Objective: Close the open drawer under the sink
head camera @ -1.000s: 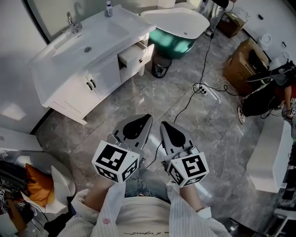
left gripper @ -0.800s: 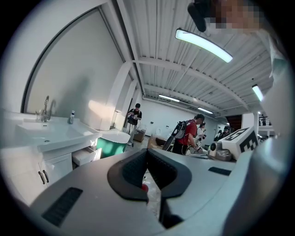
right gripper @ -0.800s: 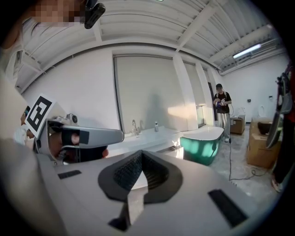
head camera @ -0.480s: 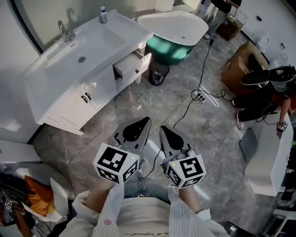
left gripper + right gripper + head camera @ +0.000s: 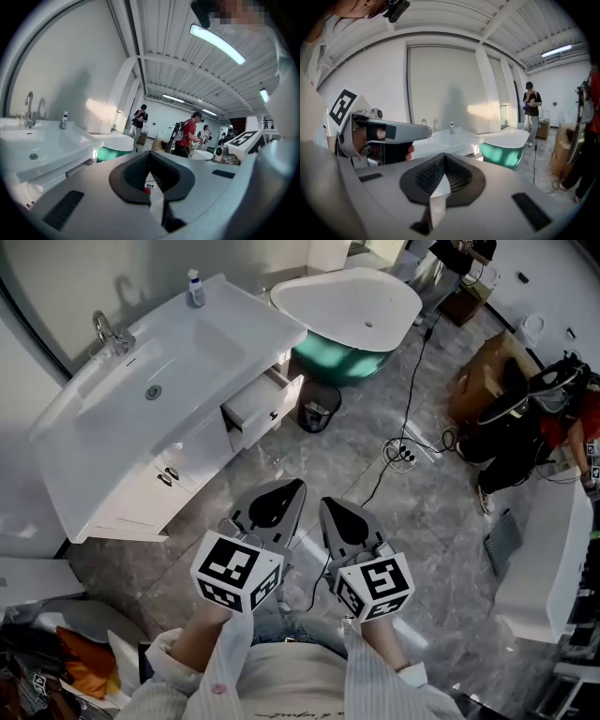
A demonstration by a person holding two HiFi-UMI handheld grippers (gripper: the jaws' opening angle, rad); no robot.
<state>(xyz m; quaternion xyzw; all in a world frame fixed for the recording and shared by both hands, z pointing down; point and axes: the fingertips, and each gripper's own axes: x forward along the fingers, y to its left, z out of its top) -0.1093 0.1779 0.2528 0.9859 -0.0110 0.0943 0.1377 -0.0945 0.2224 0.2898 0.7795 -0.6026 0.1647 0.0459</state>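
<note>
The white vanity (image 5: 122, 484) with its sink (image 5: 155, 381) stands at the upper left of the head view. One drawer (image 5: 262, 409) at its right end is pulled out; the cabinet doors beside it are closed. My left gripper (image 5: 292, 486) and right gripper (image 5: 328, 506) are held side by side low in that view, well short of the drawer and over the floor. Both point toward the vanity. In the left gripper view the gripper (image 5: 150, 155) has its jaws touching at the tips, nothing between them. The right gripper (image 5: 443, 158) is likewise shut and empty.
A white and teal bathtub (image 5: 352, 310) stands just past the drawer, with a black bin (image 5: 319, 413) beside it. A power strip and cable (image 5: 405, 454) lie on the marble floor. A cardboard box (image 5: 487, 371) and a person (image 5: 562, 399) are at the right.
The vanity and its open drawer have slid lower and leftward in the head view and look nearer. Both grippers keep the same shut pose in front of me.
</note>
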